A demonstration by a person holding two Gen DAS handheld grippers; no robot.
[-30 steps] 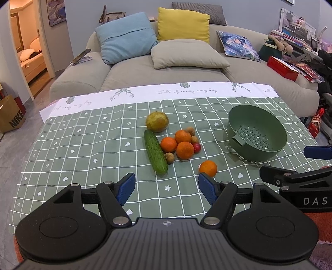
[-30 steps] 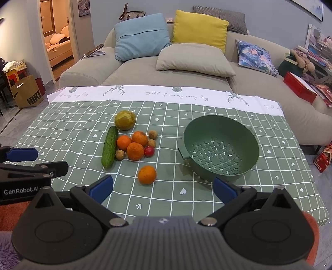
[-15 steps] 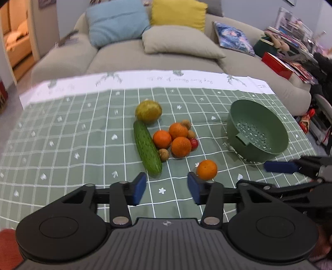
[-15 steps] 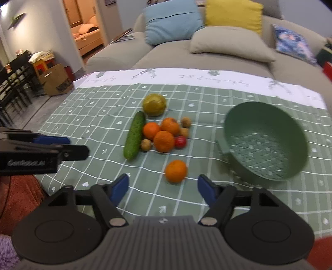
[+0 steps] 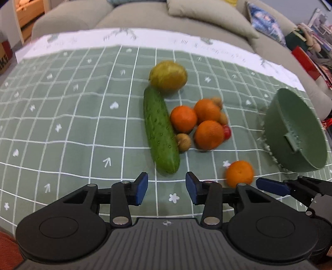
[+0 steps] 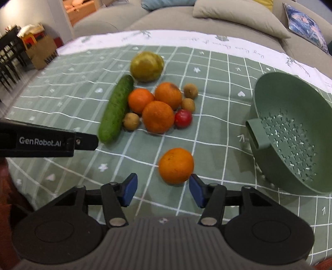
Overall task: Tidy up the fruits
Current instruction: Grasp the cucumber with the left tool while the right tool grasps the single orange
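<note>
Left wrist view. Left gripper (image 5: 167, 191) hangs over the green checked tablecloth (image 5: 62, 124), jaws part-spread with nothing between the blue pads, narrower than a second ago. Landmark: the cucumber (image 5: 160, 131). It is dark green, bumpy-skinned, its long axis running from the near end just ahead of the pads away toward the sofa (image 5: 145, 18), leaning slightly left at the far end. A yellow-green round fruit (image 5: 168, 75) touches its far end. Right of the cucumber sit three clustered oranges (image 5: 197, 122), with a small brown fruit (image 5: 183, 142) against its near flank and a red one (image 5: 227, 131) peeking out behind. A lone orange (image 5: 239, 174) lies right of the cucumber's near end, apart from the cluster. The green colander (image 5: 294, 133) is far right of it, tilted on its side. The right gripper's blue tip (image 5: 271, 185) shows beside the lone orange. Everything looms larger and lower than a second ago; the view has dipped toward the table.

Right wrist view. Right gripper (image 6: 162, 190), jaws closing, pads empty; the lone orange (image 6: 176, 165) sits just ahead of them, untouched. The cucumber (image 6: 116, 109) lies left of it, far end tipped right. The colander (image 6: 290, 133) is well right of the cucumber, perforated inside visible. The left gripper's black arm (image 6: 47, 141) reaches in near the cucumber's near end. Pads were much wider earlier.
</note>
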